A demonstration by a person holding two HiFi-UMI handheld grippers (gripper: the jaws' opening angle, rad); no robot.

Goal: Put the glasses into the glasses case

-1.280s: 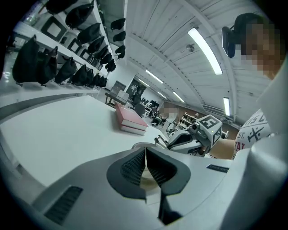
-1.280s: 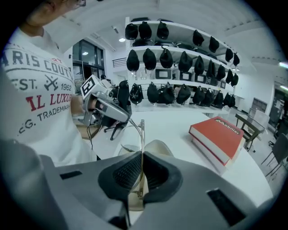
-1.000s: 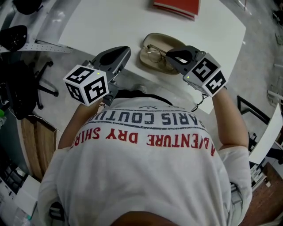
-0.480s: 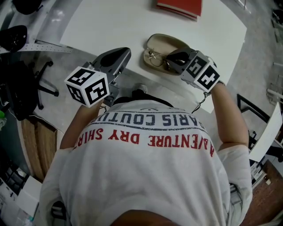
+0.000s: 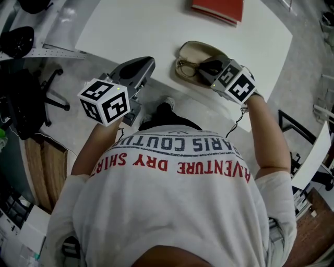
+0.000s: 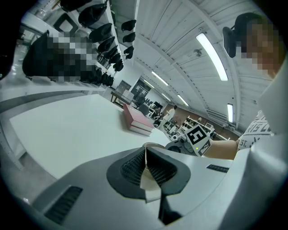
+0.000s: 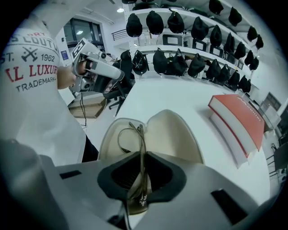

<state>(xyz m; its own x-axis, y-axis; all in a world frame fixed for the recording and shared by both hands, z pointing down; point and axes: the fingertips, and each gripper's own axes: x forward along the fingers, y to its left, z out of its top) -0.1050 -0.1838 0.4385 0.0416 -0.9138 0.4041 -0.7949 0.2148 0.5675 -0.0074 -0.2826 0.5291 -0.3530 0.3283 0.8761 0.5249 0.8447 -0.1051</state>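
Observation:
A beige glasses case (image 5: 201, 52) lies open near the white table's front edge. My right gripper (image 5: 207, 68) points steeply down into it, shut on the thin metal-framed glasses (image 5: 186, 68). In the right gripper view the glasses (image 7: 133, 140) stand on edge between the pads, with the lenses over the case's lower half (image 7: 111, 143) and the lid (image 7: 173, 134) beyond. My left gripper (image 5: 146, 62) hovers at the table's edge to the left of the case, shut with nothing in it. From the left gripper view its jaws (image 6: 145, 152) meet tip to tip.
A red book (image 5: 217, 9) lies at the table's (image 5: 130, 26) far side, also seen as a red book (image 7: 236, 122) right of the case. Office chairs (image 5: 31, 99) stand on the floor to the left. Shelves of black caps (image 7: 180, 58) line the far wall.
My right gripper has sunk and tipped further down, carrying the glasses from above the case's near rim into the case. The left gripper has stayed put.

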